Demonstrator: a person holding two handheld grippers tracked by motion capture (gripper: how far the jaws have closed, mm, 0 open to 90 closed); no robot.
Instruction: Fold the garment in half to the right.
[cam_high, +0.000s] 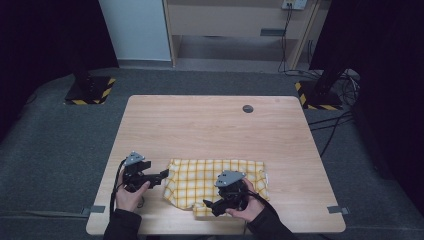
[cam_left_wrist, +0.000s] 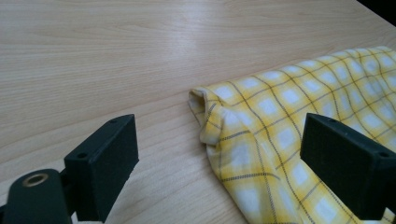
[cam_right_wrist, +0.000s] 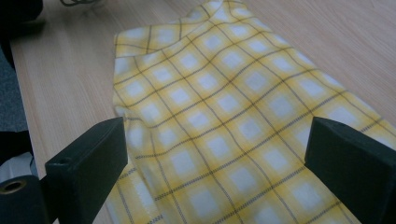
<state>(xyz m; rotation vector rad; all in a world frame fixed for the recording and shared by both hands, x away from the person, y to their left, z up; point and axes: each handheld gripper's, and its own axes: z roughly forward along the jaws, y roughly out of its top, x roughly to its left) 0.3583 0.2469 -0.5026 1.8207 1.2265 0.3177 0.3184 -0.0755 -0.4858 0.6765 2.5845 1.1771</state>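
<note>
A yellow checked cloth (cam_high: 215, 181) lies folded on the wooden table (cam_high: 210, 130), near its front edge. My left gripper (cam_high: 163, 175) sits just off the cloth's left end, pointing right at it. In the left gripper view the left gripper (cam_left_wrist: 222, 140) stands open, with the cloth's folded corner (cam_left_wrist: 205, 107) ahead of the jaws and nothing pinched. My right gripper (cam_high: 209, 206) is over the cloth's front edge, pointing left. In the right gripper view the right gripper (cam_right_wrist: 215, 140) is open wide, with the cloth (cam_right_wrist: 219, 93) spread below and between the jaws.
A small dark round hole (cam_high: 248, 108) is set in the table's far side. Two stands with black and yellow striped bases (cam_high: 90, 91) (cam_high: 320, 96) are on the grey floor beyond the table, with cables (cam_high: 335, 125) at the right. Bare wood stretches behind the cloth.
</note>
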